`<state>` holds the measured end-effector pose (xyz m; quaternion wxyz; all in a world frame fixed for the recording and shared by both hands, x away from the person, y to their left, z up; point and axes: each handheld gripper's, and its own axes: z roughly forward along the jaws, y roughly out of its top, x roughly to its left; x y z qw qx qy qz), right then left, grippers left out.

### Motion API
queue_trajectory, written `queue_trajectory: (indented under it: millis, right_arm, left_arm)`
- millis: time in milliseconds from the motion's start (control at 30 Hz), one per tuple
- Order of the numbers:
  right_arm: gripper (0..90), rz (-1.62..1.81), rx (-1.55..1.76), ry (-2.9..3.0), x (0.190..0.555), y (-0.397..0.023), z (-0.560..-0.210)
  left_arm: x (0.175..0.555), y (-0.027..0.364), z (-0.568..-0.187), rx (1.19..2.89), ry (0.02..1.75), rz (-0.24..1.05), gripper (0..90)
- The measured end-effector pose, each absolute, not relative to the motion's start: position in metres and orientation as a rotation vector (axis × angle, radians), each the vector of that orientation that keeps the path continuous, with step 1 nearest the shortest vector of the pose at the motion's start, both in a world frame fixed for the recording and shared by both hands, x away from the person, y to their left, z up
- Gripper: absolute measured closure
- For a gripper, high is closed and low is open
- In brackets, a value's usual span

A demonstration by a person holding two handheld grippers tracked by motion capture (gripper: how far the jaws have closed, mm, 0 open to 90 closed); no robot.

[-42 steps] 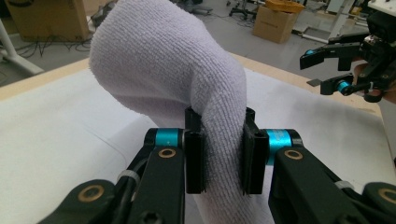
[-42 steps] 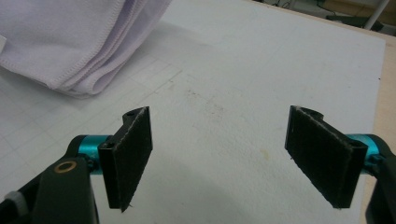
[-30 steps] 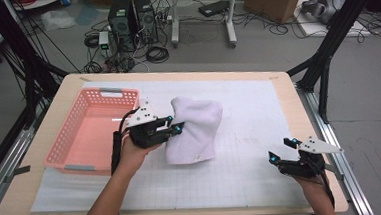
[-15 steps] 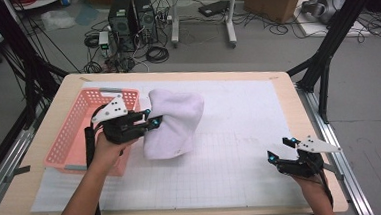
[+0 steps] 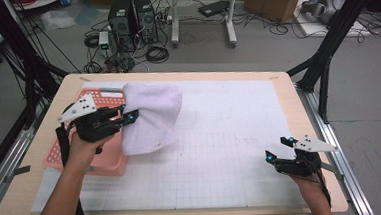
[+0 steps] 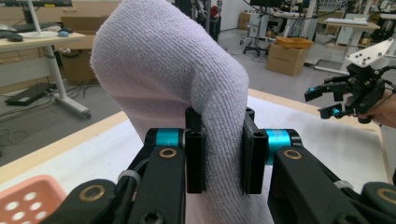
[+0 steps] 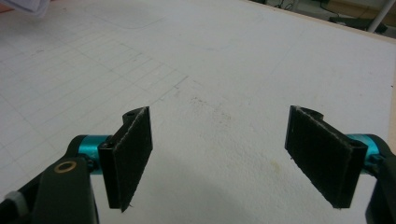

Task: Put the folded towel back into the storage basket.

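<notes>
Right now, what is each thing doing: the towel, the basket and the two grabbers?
Towel: folded, lifted, pinched, hanging beside the basket.
Basket: upright on the table; contents hidden.
Left gripper: jaws shut on the towel.
Right gripper: jaws open, nothing between them.

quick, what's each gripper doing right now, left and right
Left gripper: closed on the folded white towel, holding it beside the pink basket.
Right gripper: open, nothing between its jaws, low above the white mat.

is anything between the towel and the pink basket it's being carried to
Nothing visible. The left gripper is shut on the folded white towel, which hangs at the pink basket's right edge. The right gripper waits open, far off.
</notes>
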<state>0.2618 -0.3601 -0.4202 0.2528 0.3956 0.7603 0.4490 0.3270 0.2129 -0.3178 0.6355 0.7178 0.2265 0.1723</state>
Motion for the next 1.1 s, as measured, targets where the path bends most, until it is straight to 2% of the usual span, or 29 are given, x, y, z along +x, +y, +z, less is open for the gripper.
queue_trajectory:
  millis: [333,1100]
  right_arm:
    - [22.0,1.217,1.075,2.073,0.264,-0.356,-0.421]
    - [22.0,1.197,1.067,2.082,0.267,-0.350,-0.422]
  left_arm:
    - [0.321,0.247,-0.310,1.565,0.530,0.432,75.7]
    - [0.313,0.324,-0.284,1.536,0.586,0.516,75.7]
